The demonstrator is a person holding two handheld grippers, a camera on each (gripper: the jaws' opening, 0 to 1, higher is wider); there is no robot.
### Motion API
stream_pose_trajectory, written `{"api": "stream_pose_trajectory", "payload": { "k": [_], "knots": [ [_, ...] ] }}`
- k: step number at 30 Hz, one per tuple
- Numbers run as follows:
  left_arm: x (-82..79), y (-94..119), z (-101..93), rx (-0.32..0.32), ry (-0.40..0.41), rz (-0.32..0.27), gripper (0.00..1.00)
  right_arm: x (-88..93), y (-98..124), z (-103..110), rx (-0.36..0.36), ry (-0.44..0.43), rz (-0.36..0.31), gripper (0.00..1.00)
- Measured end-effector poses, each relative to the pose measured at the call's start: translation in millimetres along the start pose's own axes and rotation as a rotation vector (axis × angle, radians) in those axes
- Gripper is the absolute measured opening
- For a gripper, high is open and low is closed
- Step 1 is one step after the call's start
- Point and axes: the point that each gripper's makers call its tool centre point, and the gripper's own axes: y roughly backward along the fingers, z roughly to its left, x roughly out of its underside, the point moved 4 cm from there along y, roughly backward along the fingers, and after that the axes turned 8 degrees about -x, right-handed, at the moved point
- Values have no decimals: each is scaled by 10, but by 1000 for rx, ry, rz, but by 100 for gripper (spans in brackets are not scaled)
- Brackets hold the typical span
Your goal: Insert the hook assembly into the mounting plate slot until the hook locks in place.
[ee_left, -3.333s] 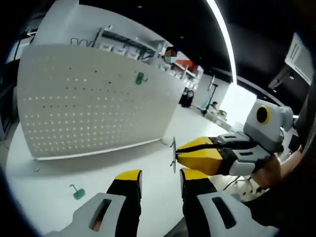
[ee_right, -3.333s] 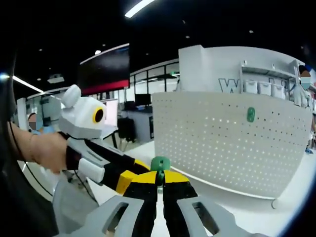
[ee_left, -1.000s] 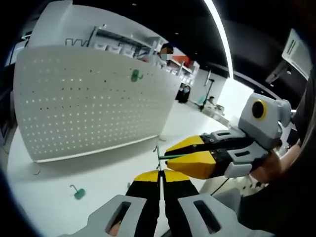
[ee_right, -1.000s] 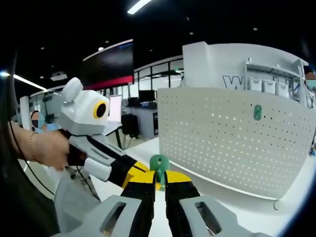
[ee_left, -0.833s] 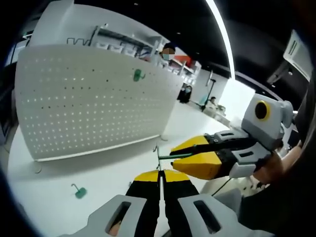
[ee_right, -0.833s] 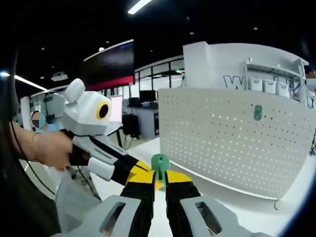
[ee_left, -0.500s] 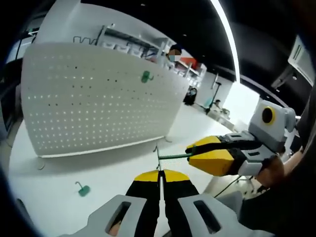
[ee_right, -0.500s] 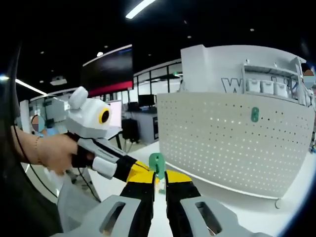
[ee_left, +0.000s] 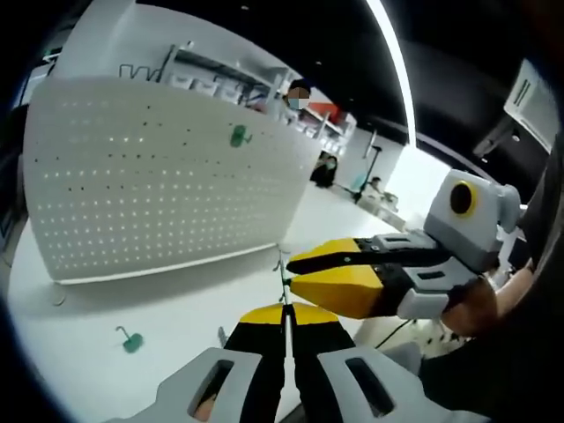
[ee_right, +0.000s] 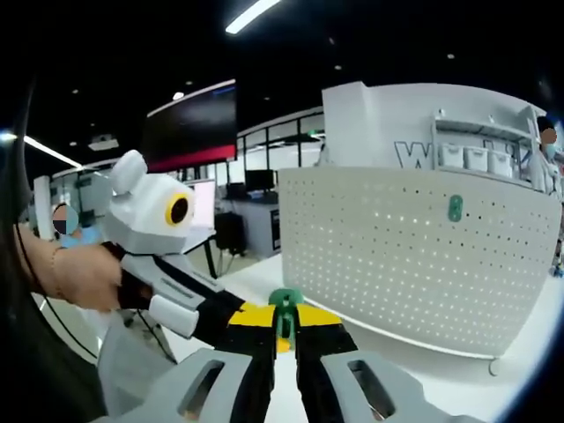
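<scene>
L gripper (ee_left: 284, 315): yellow-tipped black jaws pressed together on the thin metal wire hook (ee_left: 282, 280), which stands up from between the tips. In the right gripper view the same L gripper (ee_right: 236, 315) comes in from the left, held by a person's hand (ee_right: 84, 275).

R gripper (ee_right: 284, 319): jaws nearly together, clamped on the small green plastic hook base (ee_right: 284, 304), whose rounded top pokes up just above the tips. In the left gripper view the R gripper (ee_left: 295, 271) enters from the right, tips a little apart at the wire hook; probably touching it, but the contact is too small to tell for sure. The two grippers' tips meet at the same spot, so wire hook and green base sit together between them, held in the air above the bench.

Beyond: white bench (ee_left: 159, 304), and lying on it to the left a second small green hook with a wire stem (ee_left: 129, 341), well apart from the grippers. Further back, a curved white perforated pegboard panel (ee_left: 150, 194) stands upright on the bench, w/ another green hook base (ee_left: 237, 136) mounted near its top; same panel (ee_right: 414, 256) and mounted green piece (ee_right: 455, 209) appear in the right gripper view.
</scene>
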Motion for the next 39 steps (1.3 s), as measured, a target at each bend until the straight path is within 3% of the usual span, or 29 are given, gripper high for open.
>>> {"api": "stream_pose_trajectory", "payload": {
  "k": [12, 20, 31, 34, 39],
  "knots": [
    [16, 14, -7, -1, -8, 6, 1, 17, -10, 18, -10, -9, 2, 1],
    [24, 34, 12, -5, -10, 13, 1, 32, -23, 38, -17, 57, 24, 1],
    [13, 29, -2, -1, -29, 19, 1, 37, -6, 27, -16, 53, 24, 1],
    [19, 20, -3, -20, -115, 15, 1, 46, -7, 26, -16, 18, 26, 0],
    [39, 18, 2, -10, -124, 18, 2, 66, -11, 39, -21, 29, 33, 0]
  ]
}}
